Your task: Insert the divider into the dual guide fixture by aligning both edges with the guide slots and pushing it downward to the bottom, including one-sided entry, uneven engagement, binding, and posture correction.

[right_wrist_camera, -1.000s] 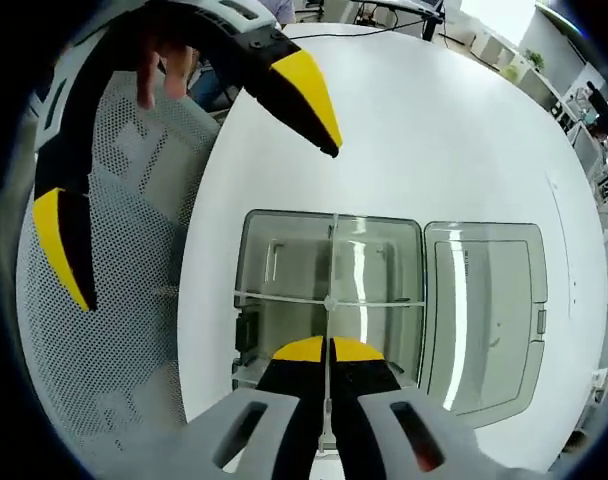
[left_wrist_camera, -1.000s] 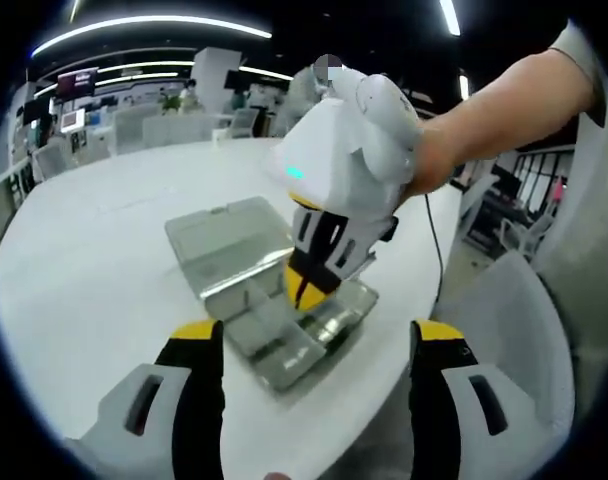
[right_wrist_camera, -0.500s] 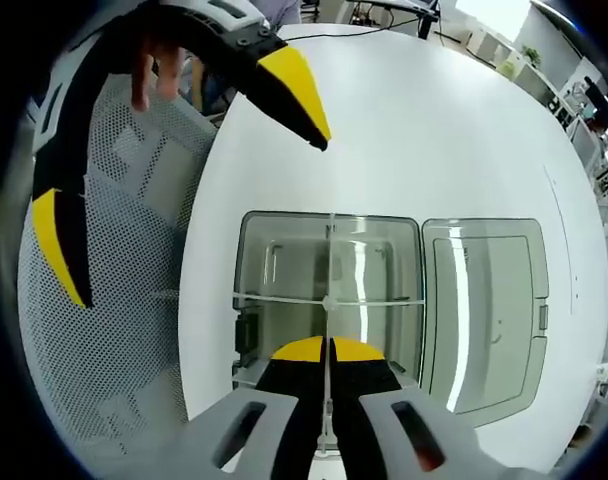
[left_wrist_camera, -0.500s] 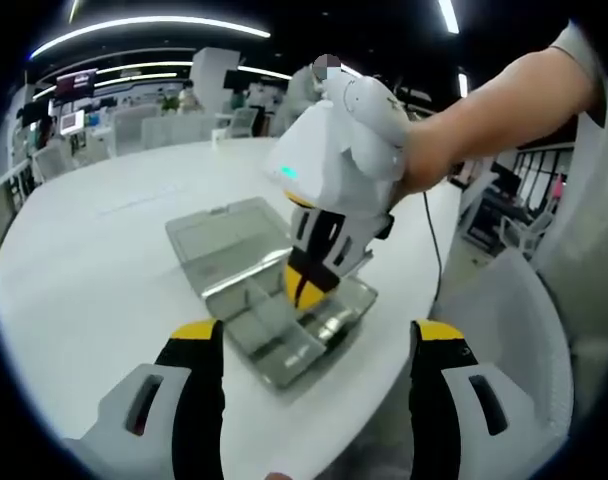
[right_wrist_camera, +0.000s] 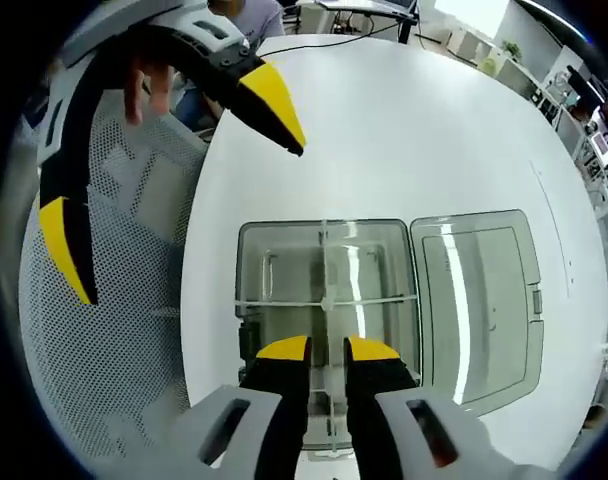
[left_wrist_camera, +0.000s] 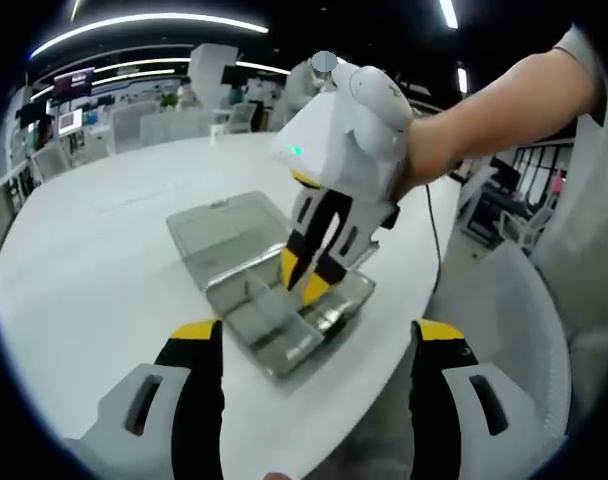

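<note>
1. Yellow-tipped right gripper (right_wrist_camera: 326, 350): we see its jaws parted a little, with a thin clear strip showing in the gap between them; we judge them released, touching nothing.
2. Divider (right_wrist_camera: 324, 290): a thin transparent panel standing on edge along the middle of the fixture, running away from the right gripper toward the far wall. A second clear strip crosses it at mid-length. We cannot tell whether it is seated to the bottom or riding high on one side.
3. Dual guide fixture (right_wrist_camera: 254, 290): a clear rectangular box with its hinged lid (right_wrist_camera: 479, 300) lying open flat beside it, on a white round table (right_wrist_camera: 414, 130). In the left gripper view the box (left_wrist_camera: 334, 305) sits near the table's edge, with the right gripper (left_wrist_camera: 306, 282) poised over it.
4. Left gripper (left_wrist_camera: 312, 345): jaws spread wide, empty, held back from the box and well apart from it.
5. Handling, our judgement: the divider looks light, stiff and slick, likely to flex or crack if forced while cocked. We would grip its top edge near mid-length, keep it upright, and press evenly so both ends travel together.
6. Surroundings: a white mesh chair (right_wrist_camera: 114, 330) beside the table.
</note>
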`<state>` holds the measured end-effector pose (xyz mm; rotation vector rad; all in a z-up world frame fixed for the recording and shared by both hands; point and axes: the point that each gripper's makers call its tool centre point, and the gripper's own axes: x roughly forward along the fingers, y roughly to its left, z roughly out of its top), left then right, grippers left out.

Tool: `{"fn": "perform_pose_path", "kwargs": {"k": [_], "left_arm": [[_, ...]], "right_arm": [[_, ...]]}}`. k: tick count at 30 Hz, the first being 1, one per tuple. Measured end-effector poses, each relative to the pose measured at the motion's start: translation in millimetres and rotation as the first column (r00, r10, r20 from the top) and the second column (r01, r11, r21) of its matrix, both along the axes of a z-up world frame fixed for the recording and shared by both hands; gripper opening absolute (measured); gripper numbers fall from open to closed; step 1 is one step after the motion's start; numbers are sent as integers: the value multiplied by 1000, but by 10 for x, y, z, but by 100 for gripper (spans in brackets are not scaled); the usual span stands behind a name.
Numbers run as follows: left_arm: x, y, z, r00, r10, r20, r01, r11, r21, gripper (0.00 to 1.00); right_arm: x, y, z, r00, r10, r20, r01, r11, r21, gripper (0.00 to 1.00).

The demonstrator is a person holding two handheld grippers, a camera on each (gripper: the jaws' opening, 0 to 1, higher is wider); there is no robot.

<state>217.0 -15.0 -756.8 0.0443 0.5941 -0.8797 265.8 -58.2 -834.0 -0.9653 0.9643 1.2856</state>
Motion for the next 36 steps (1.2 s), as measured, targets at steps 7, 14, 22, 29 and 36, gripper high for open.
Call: {"fn": "perform_pose_path", "kwargs": {"k": [7,14,22,29,36], "left_arm": [[-20,54,-23,1000,0,-10,0,1000,14,74],[-18,104,-37,1000,11,-22,-10,1000,27,74],[-5,153,-108,998,37,-53,-34,999,40,75],[54,160,-130,997,55,-58,-52,997,55,81],[66,149,-154,996,62,-67,-58,997,59,84]], "right_arm": [[3,-19,47,998,-63,-3,63,997,47,13],[-6,-2,117,987,-158,-9,158,979,130,22],[-1,8,229,956,-288,-46,291,924,248,32],[-19,-25,365,911,-402,-92,407,842,355,40],[-63,-105,463,874,-470,-124,476,774,419,51]]}}
